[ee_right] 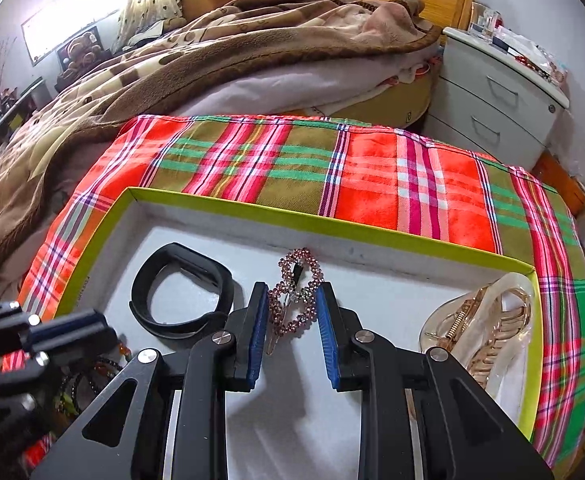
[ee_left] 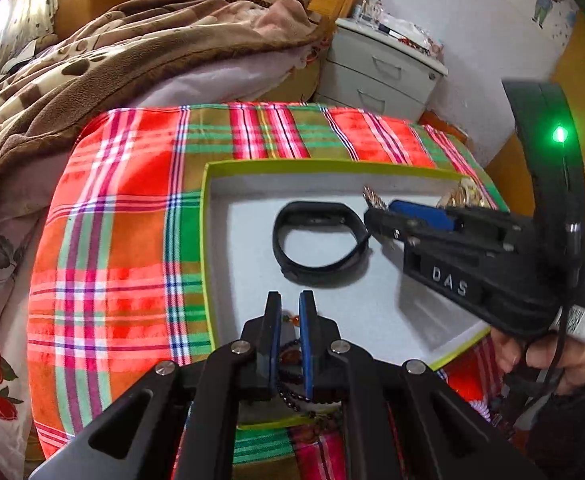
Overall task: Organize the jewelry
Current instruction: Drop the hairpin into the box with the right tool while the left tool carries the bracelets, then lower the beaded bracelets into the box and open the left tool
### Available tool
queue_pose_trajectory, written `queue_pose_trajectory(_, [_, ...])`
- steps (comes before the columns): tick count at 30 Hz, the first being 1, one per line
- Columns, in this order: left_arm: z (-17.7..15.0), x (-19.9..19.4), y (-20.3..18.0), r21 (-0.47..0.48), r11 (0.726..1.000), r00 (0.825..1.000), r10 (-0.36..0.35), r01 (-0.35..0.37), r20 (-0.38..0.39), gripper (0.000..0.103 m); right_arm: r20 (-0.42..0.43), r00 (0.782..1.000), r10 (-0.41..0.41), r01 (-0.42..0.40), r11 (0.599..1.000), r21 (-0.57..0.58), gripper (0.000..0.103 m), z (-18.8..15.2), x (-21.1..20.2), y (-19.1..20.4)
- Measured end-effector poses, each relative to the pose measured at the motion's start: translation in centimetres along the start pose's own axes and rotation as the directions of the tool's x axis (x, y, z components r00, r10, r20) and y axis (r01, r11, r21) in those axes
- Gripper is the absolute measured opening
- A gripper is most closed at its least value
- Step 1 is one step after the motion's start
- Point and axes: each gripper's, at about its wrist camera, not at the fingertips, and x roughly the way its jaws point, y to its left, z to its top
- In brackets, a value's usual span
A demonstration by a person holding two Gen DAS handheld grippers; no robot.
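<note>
Jaws of the left gripper (ee_left: 290, 312) are standing nearly together, pinching a strand of dark beads (ee_left: 292, 394) that is hanging down between the blue pads, with small orange beads showing near the tips. Jaws of the right gripper (ee_right: 292, 300) are standing apart and are not pressing on anything; a pink rhinestone hair clip (ee_right: 295, 292) is lying flat on the tray floor between them, and whether the pads are brushing its edges cannot be told.

Both grippers are hovering over a shallow tray with a lime-green rim (ee_right: 332, 230) and a white floor, which is resting on a red, green and olive plaid cloth (ee_right: 372, 168). A black wristband (ee_right: 180, 292) is lying in the tray just left of the clip, close to the right gripper's left finger and directly ahead of the left gripper. A translucent gold claw clip (ee_right: 488, 328) is occupying the tray's right end, near the right gripper's outer link. In the left wrist view the right gripper's body is crossing over the tray's right part, hiding most of the hair clip, and a hand (ee_left: 532, 360) is gripping its handle.

Beyond the cloth, a brown blanket (ee_right: 212, 52) is lying heaped on a bed, and a white nightstand (ee_right: 492, 92) is standing beside it.
</note>
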Motion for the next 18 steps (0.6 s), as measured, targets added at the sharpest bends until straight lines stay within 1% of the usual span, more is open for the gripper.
queue_pose_trajectory(1, [0.1,-0.1,0.2,-0.006,1.000,1.000,0.005,-0.005,0.006,0.010,0.002,1.000,0.002,-0.002,1.000,0.003,0.028,-0.1,-0.1,-0.1])
queue_pose_trajectory(4, [0.2,-0.6,0.6,-0.022,1.000,1.000,0.006,-0.006,0.016,0.010,0.014,1.000,0.018,-0.019,1.000,0.012,0.042,-0.2,-0.6,-0.1])
queue_pose_trajectory(8, [0.0,-1.5,0.7,-0.024,1.000,0.999,0.012,-0.011,0.033,0.010,0.036,0.999,0.020,-0.021,1.000,0.021,0.042,-0.5,-1.5,-0.3])
queue_pose_trajectory(10, [-0.1,-2.2,0.8,-0.032,0.999,0.999,0.006,-0.004,0.048,0.017,0.049,0.999,0.023,-0.025,0.999,0.031,0.043,-0.8,-2.2,-0.4])
queue_pose_trajectory(18, [-0.9,-4.3,0.3,-0.028,0.999,0.996,-0.013,0.016,0.092,0.018,0.101,0.994,0.041,-0.047,0.998,0.053,0.043,-2.1,-5.1,-0.4])
